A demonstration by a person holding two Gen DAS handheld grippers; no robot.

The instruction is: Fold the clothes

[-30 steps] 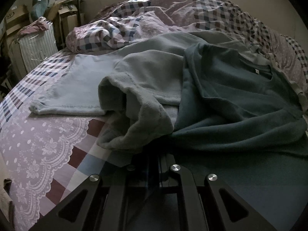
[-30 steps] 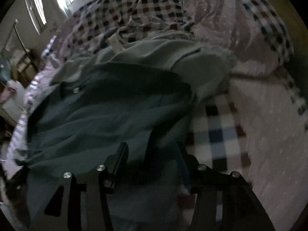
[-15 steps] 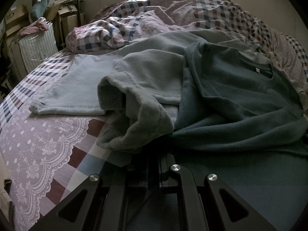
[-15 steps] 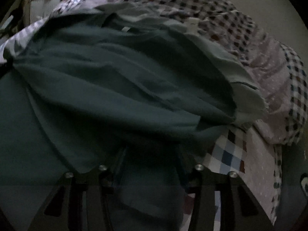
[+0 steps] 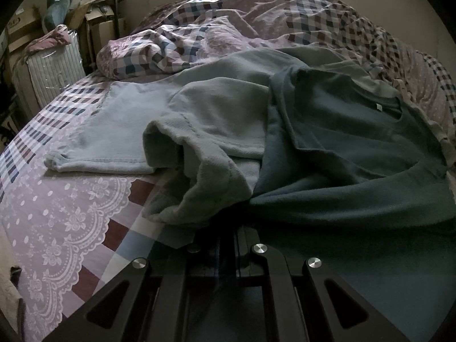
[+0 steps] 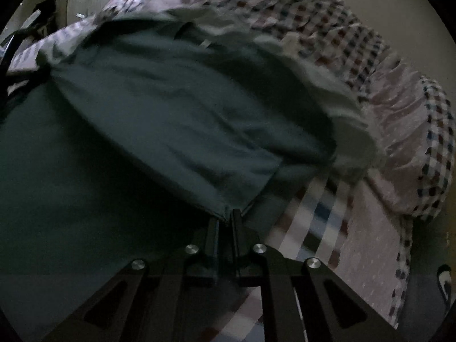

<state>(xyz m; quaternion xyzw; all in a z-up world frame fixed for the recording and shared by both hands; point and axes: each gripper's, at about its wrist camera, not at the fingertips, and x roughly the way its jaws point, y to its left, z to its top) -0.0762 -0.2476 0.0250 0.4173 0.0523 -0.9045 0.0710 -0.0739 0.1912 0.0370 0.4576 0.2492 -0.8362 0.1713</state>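
Observation:
A dark teal shirt [image 5: 356, 148] lies spread on the bed, over a pale grey-green sweatshirt [image 5: 216, 108]. My left gripper [image 5: 228, 228] is shut on the teal shirt's near hem, at the edge of the sweatshirt's cuff [image 5: 205, 193]. In the right wrist view the teal shirt [image 6: 159, 119] is stretched and lifted, and my right gripper [image 6: 226, 213] is shut on its corner. The shirt's neck label [image 6: 204, 44] shows at the far side.
A light blue folded garment [image 5: 114, 131] lies on the bed to the left. A crumpled checked duvet [image 5: 256, 25] fills the back of the bed. Boxes and a white radiator [image 5: 54, 68] stand at far left. The checked bedsheet [image 6: 327, 219] shows to the right.
My right gripper has closed on the teal shirt's corner and swung round, pulling the cloth taut. The left gripper has stayed in place, shut on the hem.

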